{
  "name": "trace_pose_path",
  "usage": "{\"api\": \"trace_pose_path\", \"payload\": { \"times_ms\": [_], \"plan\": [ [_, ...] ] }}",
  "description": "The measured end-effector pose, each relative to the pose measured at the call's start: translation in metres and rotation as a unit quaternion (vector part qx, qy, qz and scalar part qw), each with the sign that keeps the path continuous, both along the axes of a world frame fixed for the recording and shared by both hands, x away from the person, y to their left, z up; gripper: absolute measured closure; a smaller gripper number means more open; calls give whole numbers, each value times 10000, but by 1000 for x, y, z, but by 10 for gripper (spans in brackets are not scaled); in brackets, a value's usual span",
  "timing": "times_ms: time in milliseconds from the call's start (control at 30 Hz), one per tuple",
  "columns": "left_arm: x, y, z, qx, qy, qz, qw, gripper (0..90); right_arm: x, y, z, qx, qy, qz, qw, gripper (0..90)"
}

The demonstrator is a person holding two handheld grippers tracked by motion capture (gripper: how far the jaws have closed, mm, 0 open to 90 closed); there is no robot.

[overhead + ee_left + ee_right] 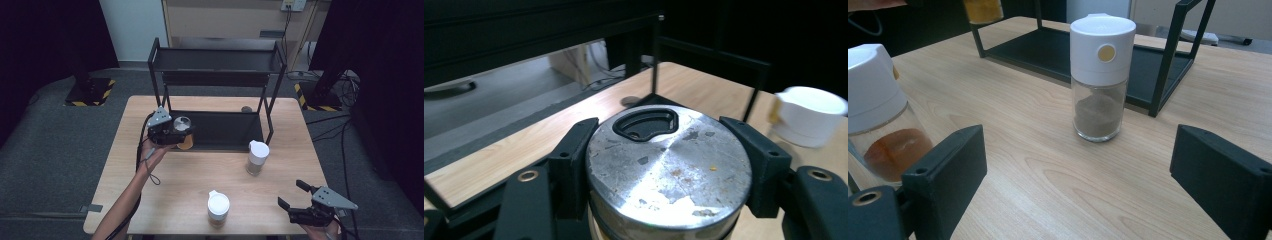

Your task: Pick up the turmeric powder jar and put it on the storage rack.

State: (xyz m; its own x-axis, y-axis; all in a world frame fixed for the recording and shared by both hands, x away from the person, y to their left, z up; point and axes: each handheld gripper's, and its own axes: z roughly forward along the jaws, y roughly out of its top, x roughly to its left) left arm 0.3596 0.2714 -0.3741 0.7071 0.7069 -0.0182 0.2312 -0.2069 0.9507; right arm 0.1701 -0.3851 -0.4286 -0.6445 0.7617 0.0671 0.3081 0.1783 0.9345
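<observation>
Left gripper point(664, 172): jaws clamped on the metal-lidded jar point(669, 165), at the black rack point(220, 75)'s front-left corner.
Right gripper point(1088, 185): jaws spread wide, nothing between them, near the table point(175, 185)'s front-right corner.

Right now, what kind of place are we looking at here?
Probably a lab or recording room set up as a mock kitchen: a wooden table with a black shelf rack and spice jars, dark curtains, hazard-taped stand bases and loose floor cables.
</observation>
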Motion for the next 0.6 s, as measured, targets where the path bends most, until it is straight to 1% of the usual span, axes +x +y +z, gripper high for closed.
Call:
{"api": "trace_pose_path", "payload": {
  "times_ms": [67,133,200,267,400,500,600],
  "plan": [
    [3,-3,-1,-3,30,139,9999,339,0,0,0,3,-2,2,10000,80],
    [5,-7,-2,58,12,267,9996,339,0,0,0,9,0,2,10000,80],
    [9,-13,-2,207,-4,412,9989,338,0,0,0,12,-2,4,10000,80],
    [12,-16,-4,209,33,525,9984,338,0,0,0,10,-2,6,10000,80],
    [19,-20,-11,234,56,640,9977,338,0,-1,0,16,1,11,10000,80],
    [22,-22,-19,168,94,733,9971,339,0,-1,0,20,3,14,10000,80],
    [24,-24,-24,179,114,819,9964,339,0,-1,-1,28,1,18,10000,80]
  ]
}}
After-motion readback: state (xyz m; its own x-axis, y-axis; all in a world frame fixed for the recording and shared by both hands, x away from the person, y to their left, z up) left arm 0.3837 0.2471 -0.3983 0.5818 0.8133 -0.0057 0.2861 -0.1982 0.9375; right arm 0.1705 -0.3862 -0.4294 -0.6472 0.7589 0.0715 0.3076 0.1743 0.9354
